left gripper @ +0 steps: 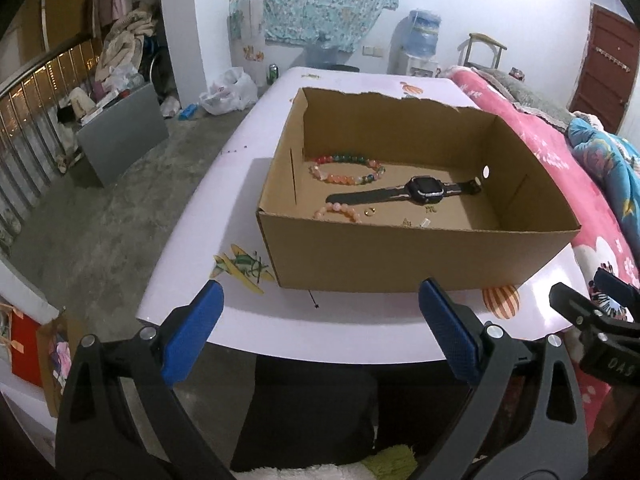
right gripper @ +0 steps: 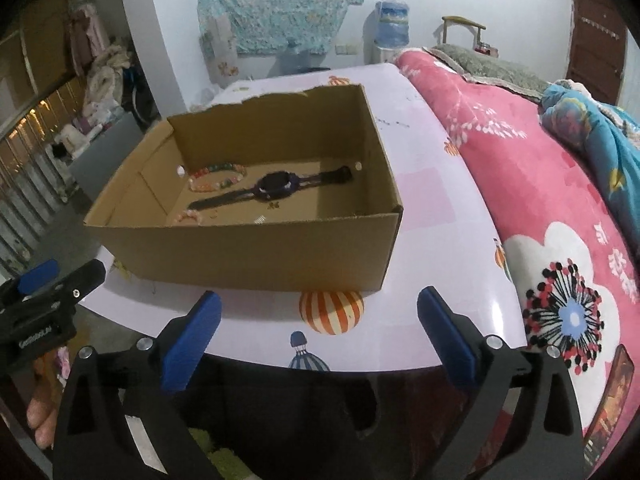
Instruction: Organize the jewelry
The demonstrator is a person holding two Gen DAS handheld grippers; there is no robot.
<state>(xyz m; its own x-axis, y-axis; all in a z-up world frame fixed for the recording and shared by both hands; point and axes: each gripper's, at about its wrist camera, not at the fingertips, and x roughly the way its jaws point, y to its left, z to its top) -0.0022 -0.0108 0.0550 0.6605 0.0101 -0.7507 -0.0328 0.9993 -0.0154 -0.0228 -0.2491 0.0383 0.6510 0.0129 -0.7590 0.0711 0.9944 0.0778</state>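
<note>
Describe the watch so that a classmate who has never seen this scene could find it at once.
Find the open cardboard box on the pale table. The black watch lies flat on its floor, strap stretched out, the only dark item beside the beaded bracelets.

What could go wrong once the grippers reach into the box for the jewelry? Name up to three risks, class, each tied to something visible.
1. The cardboard box has tall walls; the open left gripper or right gripper might knock its near rim.
2. The watch strap lies close to the multicolored bracelet; lifting one may drag the other.
3. The small gold pieces look hard for wide pads to pinch.
</note>
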